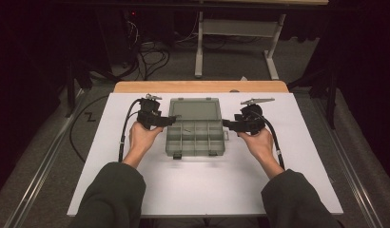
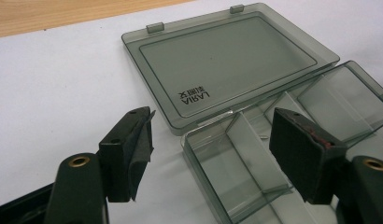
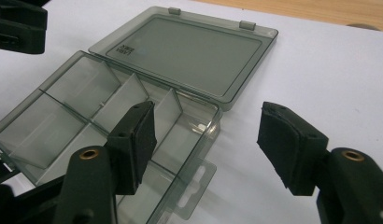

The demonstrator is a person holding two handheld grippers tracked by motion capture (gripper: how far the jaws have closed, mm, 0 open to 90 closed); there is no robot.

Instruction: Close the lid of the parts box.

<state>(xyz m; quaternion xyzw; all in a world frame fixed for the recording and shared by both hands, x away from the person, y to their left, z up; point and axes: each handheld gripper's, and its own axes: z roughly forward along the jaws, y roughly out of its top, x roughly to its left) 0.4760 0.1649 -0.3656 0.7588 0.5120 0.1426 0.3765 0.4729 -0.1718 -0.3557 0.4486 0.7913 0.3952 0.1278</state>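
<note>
From the high view, the smoky clear organizer box (image 1: 195, 137) is lying open in the middle of the white bench (image 1: 112, 190), its lid (image 1: 194, 109) folded flat away from the person, while the left gripper (image 1: 165, 122) is sitting at the box's left edge and the right gripper (image 1: 227, 124) at its right edge, each held in a hand. The left gripper view is bringing out what the high view is blurring: printed lettering on the lid (image 2: 227, 60), and the empty divided compartments (image 2: 241, 158); here the fingers (image 2: 129, 149) are standing wide apart, straddling the box's near corner wall without pressing on it. The right gripper view is showing the hang tab (image 3: 192, 198) at the box's end, and its fingers (image 3: 136, 140) are likewise spread, one over a compartment and one over bare bench, gripping nothing.
</note>
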